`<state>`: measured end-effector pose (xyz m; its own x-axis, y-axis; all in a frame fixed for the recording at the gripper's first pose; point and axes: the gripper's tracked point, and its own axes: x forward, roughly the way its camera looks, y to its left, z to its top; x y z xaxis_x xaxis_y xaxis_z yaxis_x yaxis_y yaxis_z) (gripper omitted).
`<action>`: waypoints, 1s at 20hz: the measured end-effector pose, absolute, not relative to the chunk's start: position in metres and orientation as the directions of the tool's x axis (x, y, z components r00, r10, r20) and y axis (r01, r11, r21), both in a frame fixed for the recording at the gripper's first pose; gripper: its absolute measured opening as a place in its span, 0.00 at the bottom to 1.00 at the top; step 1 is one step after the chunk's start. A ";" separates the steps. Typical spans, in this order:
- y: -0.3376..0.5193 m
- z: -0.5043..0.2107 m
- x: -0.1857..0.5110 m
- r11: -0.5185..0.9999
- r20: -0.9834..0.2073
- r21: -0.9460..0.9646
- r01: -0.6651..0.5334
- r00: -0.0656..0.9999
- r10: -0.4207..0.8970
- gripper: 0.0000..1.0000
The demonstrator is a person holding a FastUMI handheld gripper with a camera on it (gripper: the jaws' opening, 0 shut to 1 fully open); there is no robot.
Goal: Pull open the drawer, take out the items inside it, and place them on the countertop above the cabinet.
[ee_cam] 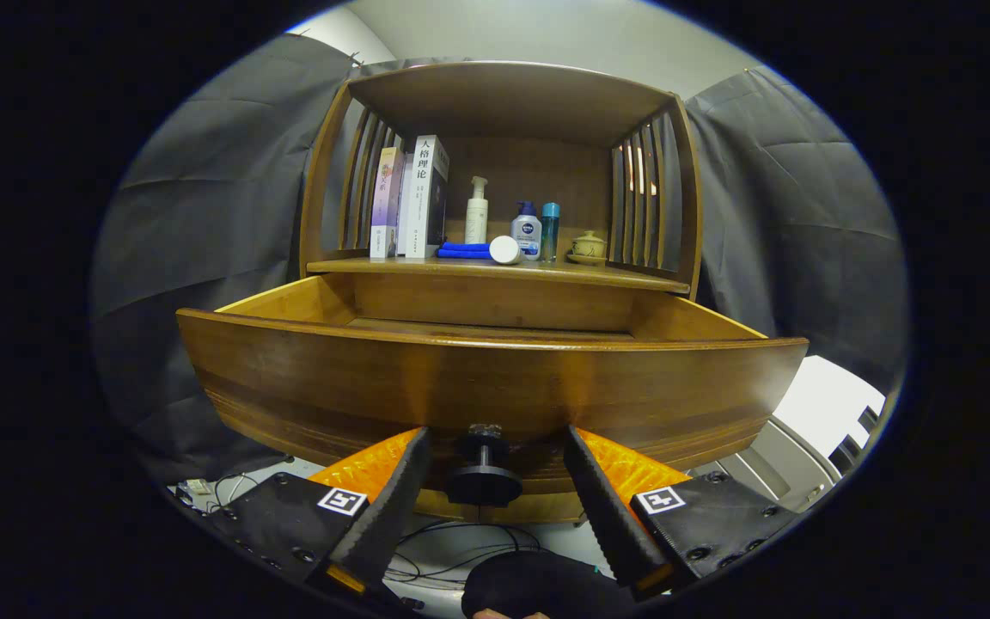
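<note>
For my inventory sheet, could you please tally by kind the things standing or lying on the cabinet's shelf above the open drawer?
Books: 3, upright at one end
Bottles: 3, a white pump bottle, a blue-capped one, a teal one
Blue cloth: 1
White round jar: 1
Lidded ceramic cup: 1
Total: 9

The gripper is open, fingers either side of the drawer knob.
</note>
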<state>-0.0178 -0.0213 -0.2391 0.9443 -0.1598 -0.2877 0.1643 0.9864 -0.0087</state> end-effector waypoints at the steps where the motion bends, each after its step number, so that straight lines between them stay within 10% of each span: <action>1: -0.021 -0.240 -0.019 0.986 -0.287 -0.006 0.164 0.945 -0.159 0.98; 20: -0.030 -0.231 0.078 0.980 -0.209 -0.018 0.199 0.958 -0.198 0.97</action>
